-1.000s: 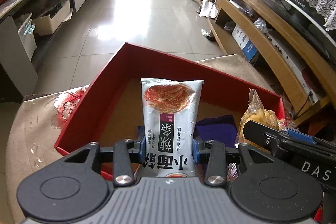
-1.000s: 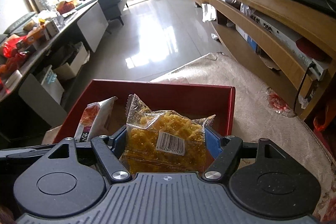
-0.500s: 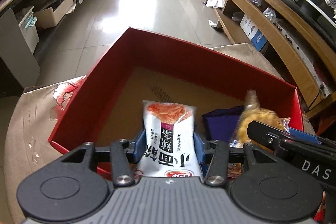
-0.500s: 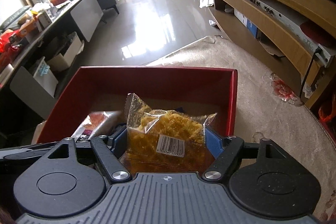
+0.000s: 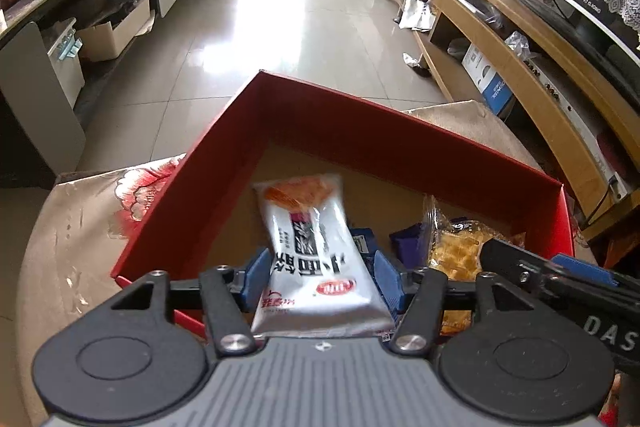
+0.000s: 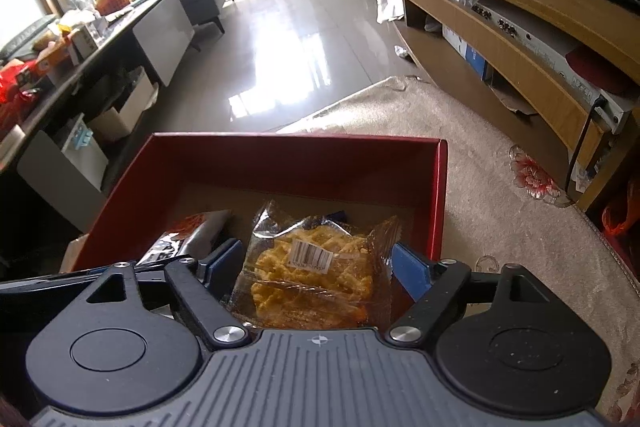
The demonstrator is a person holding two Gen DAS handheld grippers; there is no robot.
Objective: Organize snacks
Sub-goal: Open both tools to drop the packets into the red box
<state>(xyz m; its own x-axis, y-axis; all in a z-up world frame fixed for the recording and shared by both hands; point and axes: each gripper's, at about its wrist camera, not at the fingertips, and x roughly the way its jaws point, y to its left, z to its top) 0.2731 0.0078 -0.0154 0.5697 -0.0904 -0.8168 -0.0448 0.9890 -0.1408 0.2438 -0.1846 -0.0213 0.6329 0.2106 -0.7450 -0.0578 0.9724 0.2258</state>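
Both my claws hang over the red box point(image 5: 224, 163) on the table point(image 5: 72, 227), and what the coming move turns on is that each snack lies straight ahead between its own blue pads, long axis running away from me along the fingers, so I judge pulling each claw up and back along that line clears the packets without dragging them. My left claw point(image 5: 320, 277) has just been opening: its jaws stand spread, the silver noodle packet point(image 5: 316, 255) lies between them, tilted with its far end leaning left and blurred, and I see a gap at each pad, so I read it as let go and dropping toward the box floor. My right claw point(image 6: 320, 269) has also just been opening; its jaws are wide, and the clear bag of yellow crisps point(image 6: 316, 275) lies between them inside the box, clear of the right pad, while at the left pad I cannot tell whether the wrapper brushes it. From the left view the crisps bag sits just right of the noodle packet, with a dark purple packet point(image 5: 410, 243) between them on the cardboard floor. The right claw is nearer the box's right wall, the left nearer its left corner.
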